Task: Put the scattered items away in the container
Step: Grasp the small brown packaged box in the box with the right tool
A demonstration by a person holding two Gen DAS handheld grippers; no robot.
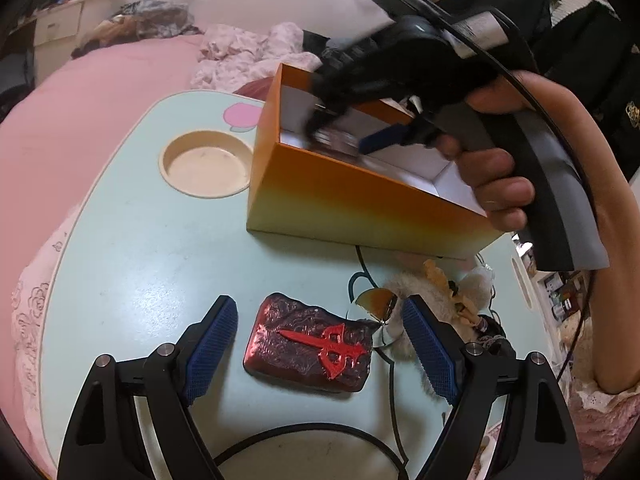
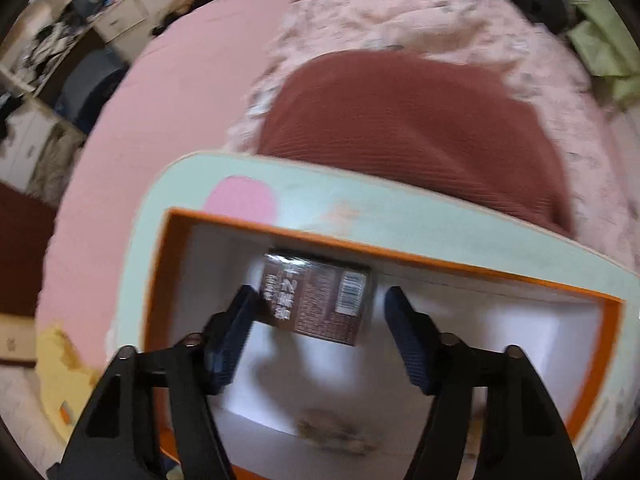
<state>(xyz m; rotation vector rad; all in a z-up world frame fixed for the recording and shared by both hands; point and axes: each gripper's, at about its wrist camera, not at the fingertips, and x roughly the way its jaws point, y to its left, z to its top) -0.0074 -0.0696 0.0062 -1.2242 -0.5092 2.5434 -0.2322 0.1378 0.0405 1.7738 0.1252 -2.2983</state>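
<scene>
A dark red embossed case (image 1: 312, 344) with a red emblem lies flat on the mint table (image 1: 140, 264). My left gripper (image 1: 320, 308) stands open around it, one blue pad on each side and neither touching. The orange box (image 1: 340, 208) with a white inside sits behind it. My right gripper (image 1: 344, 136), held by a hand, points down into the box. In the right wrist view a brown wrapped packet (image 2: 316, 300) sits inside the box (image 2: 400, 257) between the fingers of that gripper (image 2: 320, 296). A gap shows at the right pad.
A fluffy beige toy (image 1: 436, 292) and a shiny round piece (image 1: 376, 300) lie right of the red case, by my left gripper's right finger. A round cup recess (image 1: 206, 164) is sunk in the table left of the box. Pink bedding (image 1: 80, 112) surrounds the table.
</scene>
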